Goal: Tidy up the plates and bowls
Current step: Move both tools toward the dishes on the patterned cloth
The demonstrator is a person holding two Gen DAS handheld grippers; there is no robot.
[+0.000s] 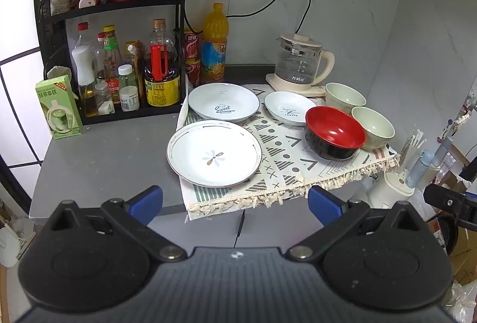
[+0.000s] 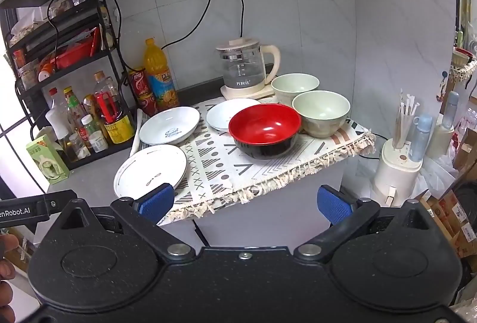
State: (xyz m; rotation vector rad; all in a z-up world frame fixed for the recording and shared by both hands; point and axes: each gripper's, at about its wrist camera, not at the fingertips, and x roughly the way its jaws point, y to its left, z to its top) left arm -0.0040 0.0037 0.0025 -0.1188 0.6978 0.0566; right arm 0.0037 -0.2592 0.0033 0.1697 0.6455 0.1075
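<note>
On a patterned cloth [image 1: 286, 156] [image 2: 226, 171] lie three white plates: a large flower plate [image 1: 214, 153] [image 2: 150, 171] in front, a "Sweet" plate [image 1: 223, 102] [image 2: 169, 129] behind it, and a small plate [image 1: 287, 107] [image 2: 219, 117]. A red-and-black bowl [image 1: 335, 132] [image 2: 264, 129] stands beside two pale green bowls [image 1: 372, 123] [image 1: 345, 97] [image 2: 321, 112] [image 2: 295, 87]. My left gripper [image 1: 235, 203] hovers open before the counter's front edge, nothing between its blue pads. My right gripper [image 2: 246, 202] is open too, off the cloth's fringe.
A black rack [image 1: 110, 9] [image 2: 59, 54] of sauce bottles stands at the left, with a green carton [image 1: 58, 108], an orange drink bottle [image 1: 214, 42] [image 2: 159, 72] and cans. A glass kettle [image 1: 301, 60] [image 2: 247, 69] sits behind the bowls. A white appliance with straws [image 2: 399, 168] stands right of the counter.
</note>
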